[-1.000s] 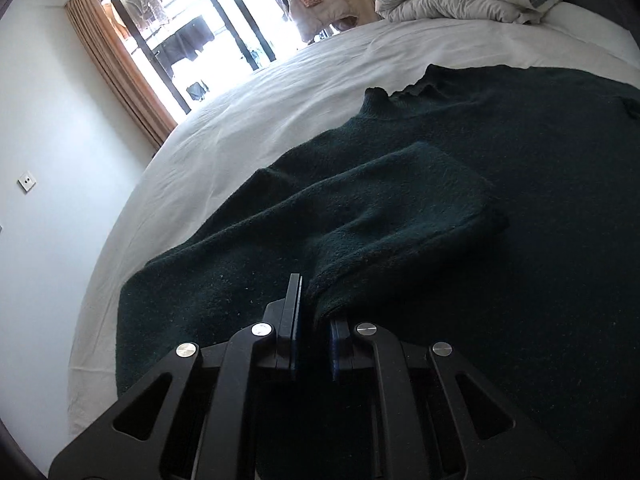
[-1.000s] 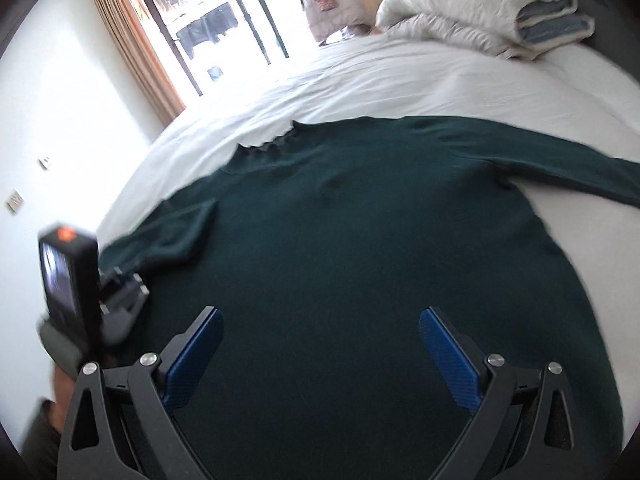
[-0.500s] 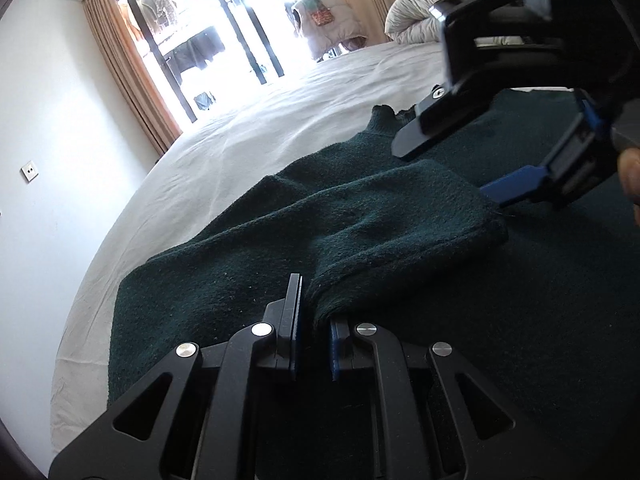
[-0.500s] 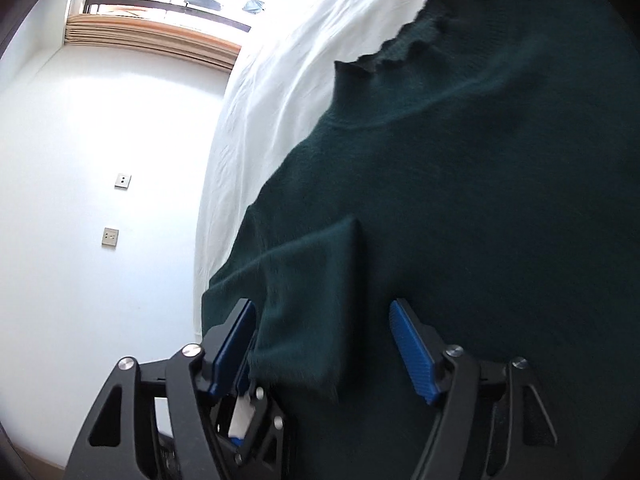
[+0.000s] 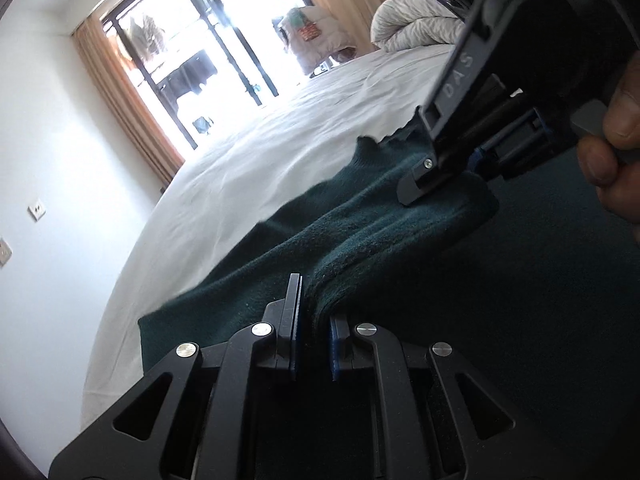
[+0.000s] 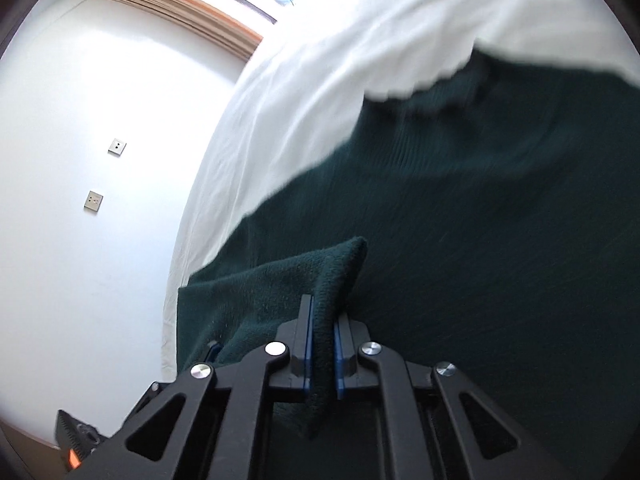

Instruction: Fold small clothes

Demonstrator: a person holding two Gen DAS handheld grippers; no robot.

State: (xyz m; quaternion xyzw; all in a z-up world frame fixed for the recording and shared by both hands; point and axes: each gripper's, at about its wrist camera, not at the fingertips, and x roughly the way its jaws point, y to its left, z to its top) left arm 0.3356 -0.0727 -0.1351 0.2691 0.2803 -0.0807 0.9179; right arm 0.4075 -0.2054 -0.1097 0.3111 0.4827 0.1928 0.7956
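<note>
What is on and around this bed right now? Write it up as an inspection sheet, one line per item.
Surface: bed sheet, white, lightly creased.
Job's things: dark green sweater spread on the sheet, one sleeve folded over its body.
Clutter: bundled white duvet at the far end of the bed.
Grippers: left gripper shut on the sleeve; right gripper closing on the sleeve's end, knit already pinched between its pads; a hand grips its handle.
Cables: nothing seen.
Surroundings: glass doors with orange curtains, white wall with sockets.
</note>
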